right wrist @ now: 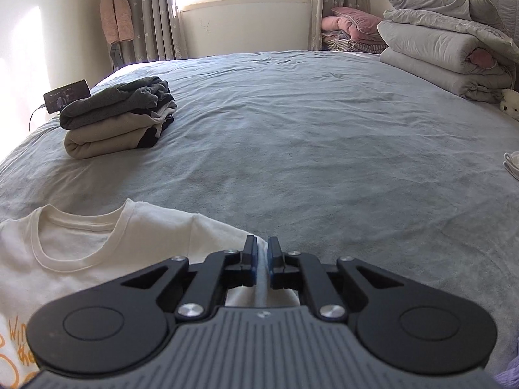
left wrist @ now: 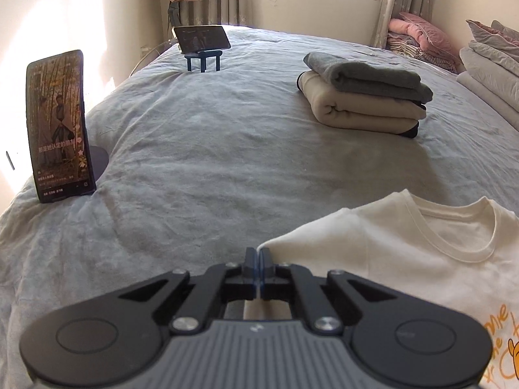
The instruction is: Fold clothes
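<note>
A white T-shirt [left wrist: 405, 246] with orange print lies flat on the grey bed, collar facing away; it also shows in the right wrist view [right wrist: 97, 243]. My left gripper [left wrist: 258, 256] is shut at the shirt's left shoulder edge; whether cloth is pinched between its pads is hidden. My right gripper [right wrist: 262, 253] sits at the shirt's right shoulder edge, jaws nearly closed with a narrow gap, with the shirt's edge under it.
A stack of folded clothes [left wrist: 363, 94], grey on beige, lies further up the bed [right wrist: 292, 129]. Two phones on stands [left wrist: 60, 126] [left wrist: 202, 39] stand at the left. Folded quilts and pillows [right wrist: 447, 42] are piled at the right.
</note>
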Available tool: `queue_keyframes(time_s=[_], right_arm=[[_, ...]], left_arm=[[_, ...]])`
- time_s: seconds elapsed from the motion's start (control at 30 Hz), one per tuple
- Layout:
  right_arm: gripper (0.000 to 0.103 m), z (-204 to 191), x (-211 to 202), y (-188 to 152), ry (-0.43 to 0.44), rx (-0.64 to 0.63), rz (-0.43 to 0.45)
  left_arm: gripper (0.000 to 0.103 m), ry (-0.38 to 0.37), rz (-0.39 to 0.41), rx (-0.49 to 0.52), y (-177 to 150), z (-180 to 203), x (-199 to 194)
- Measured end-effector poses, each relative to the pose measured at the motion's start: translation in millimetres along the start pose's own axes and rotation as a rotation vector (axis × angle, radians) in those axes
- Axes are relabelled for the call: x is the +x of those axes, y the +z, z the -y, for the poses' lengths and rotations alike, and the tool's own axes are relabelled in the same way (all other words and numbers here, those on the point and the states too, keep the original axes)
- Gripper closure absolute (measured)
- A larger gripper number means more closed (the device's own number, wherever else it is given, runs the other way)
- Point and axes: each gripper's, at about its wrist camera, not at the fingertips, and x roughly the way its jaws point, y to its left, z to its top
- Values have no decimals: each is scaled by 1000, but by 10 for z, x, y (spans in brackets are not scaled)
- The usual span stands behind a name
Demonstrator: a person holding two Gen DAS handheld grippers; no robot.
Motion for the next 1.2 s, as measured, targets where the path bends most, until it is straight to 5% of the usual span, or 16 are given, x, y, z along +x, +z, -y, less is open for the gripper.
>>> queue_keyframes(time_s=[0.1, 0.17, 0.23, 0.27, 0.47, 0.5, 0.57, 0.6, 0.63, 0.87, 1.2], right_arm=[[92, 99, 30, 20, 49, 43, -23], [83, 192, 28, 63, 92, 84, -23], [57, 300, 45, 127, 130, 144, -22], [54, 328, 63, 148, 147, 163, -21], [53, 231, 250, 138, 206, 100, -74], [52, 177, 275, 103, 205, 60, -80], [65, 64, 233, 28, 185, -15, -54], [87, 10, 212, -8, 177, -49, -42], [95, -9, 188, -19, 184, -52, -36], [96, -4, 122, 299, 118, -39, 102], [96, -278, 774, 592, 22, -138, 141]], left_arm=[[99, -81, -3, -60, 0, -81, 66], [85, -159, -2, -105, 32, -154, 88], [74, -190, 4, -117, 74, -178, 131], [70, -208, 5, -120, 97, -178, 166], [69, -319, -30, -144, 138, -70, 344], [71, -308, -26, -127, 114, -28, 346], [97, -280, -13, -92, 58, 48, 332], [97, -277, -1, -89, 32, 68, 312], [97, -263, 30, -89, 5, 72, 269], [98, -124, 238, 68, 248, 317, 70], [97, 26, 239, 135, 678, 475, 705]])
